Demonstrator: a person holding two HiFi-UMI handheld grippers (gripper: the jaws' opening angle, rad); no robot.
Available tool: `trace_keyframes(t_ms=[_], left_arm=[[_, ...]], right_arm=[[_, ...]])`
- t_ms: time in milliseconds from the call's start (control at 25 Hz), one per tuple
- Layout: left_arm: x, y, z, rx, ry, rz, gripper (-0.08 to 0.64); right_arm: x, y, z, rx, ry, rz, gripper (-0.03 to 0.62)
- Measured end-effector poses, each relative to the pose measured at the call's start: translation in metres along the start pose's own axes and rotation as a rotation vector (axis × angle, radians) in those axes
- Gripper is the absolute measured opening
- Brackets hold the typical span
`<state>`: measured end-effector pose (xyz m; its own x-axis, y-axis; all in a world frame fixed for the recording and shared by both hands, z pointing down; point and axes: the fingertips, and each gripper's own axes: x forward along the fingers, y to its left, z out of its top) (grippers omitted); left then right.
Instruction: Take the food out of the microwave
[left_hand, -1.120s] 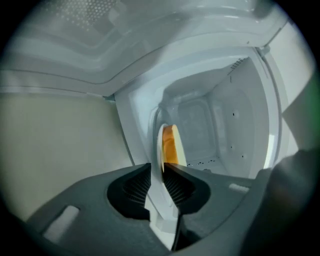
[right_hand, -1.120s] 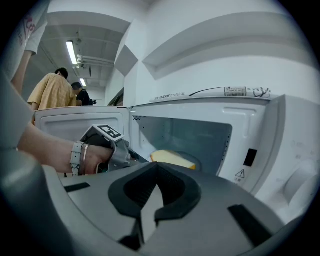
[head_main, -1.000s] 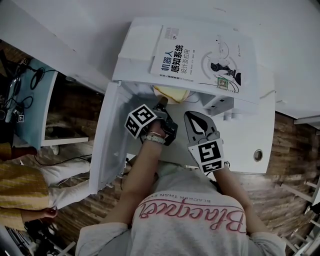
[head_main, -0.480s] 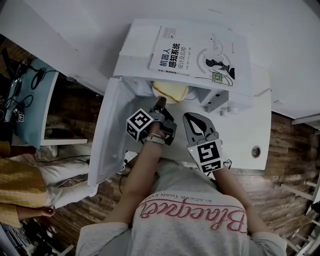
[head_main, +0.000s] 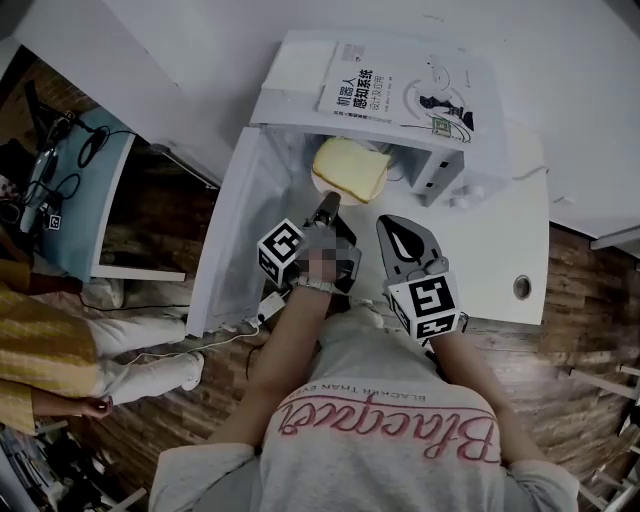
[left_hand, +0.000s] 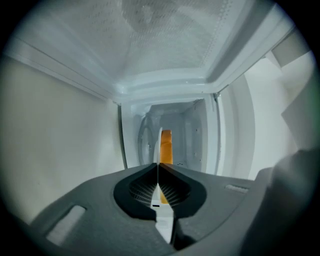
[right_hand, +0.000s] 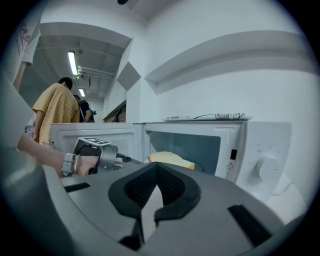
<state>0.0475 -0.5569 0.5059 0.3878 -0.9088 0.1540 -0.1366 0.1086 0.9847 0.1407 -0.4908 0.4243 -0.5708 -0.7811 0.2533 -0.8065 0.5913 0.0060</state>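
Note:
A slice of yellow bread lies on a white plate at the mouth of the open white microwave. My left gripper is shut on the plate's near rim. In the left gripper view the plate shows edge-on between the closed pads, with the bread behind it. My right gripper is shut and holds nothing; it hovers to the right of the left one, in front of the microwave's control panel. The right gripper view shows the bread in the doorway and the left gripper beside it.
The microwave door stands swung open to the left. A book lies on top of the microwave. The white table continues to the right. A person in yellow stands at the far left, near a blue desk.
The plate with the bread has come further out of the microwave toward me, held by the left gripper. Both grippers have drawn back and risen a little.

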Motion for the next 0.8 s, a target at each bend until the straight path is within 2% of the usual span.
trace_keyframes(t_ms=[440,560,800], left_arm=[[-0.069,-0.027,-0.017,0.007,0.009,-0.048,0.014],[-0.088,-0.034,-0.026,0.017,0.01,-0.058,0.014],[-0.12,-0.04,-0.039,-0.01,0.012,-0.062,0.014]], right_arm=[[-0.037,0.034,0.02,-0.037,-0.064,-0.077,0.009],[-0.047,0.037,0.024,-0.021,-0.081,-0.113,0.009],[-0.068,0.043,0.026,0.009,-0.109,-0.177,0.009]])
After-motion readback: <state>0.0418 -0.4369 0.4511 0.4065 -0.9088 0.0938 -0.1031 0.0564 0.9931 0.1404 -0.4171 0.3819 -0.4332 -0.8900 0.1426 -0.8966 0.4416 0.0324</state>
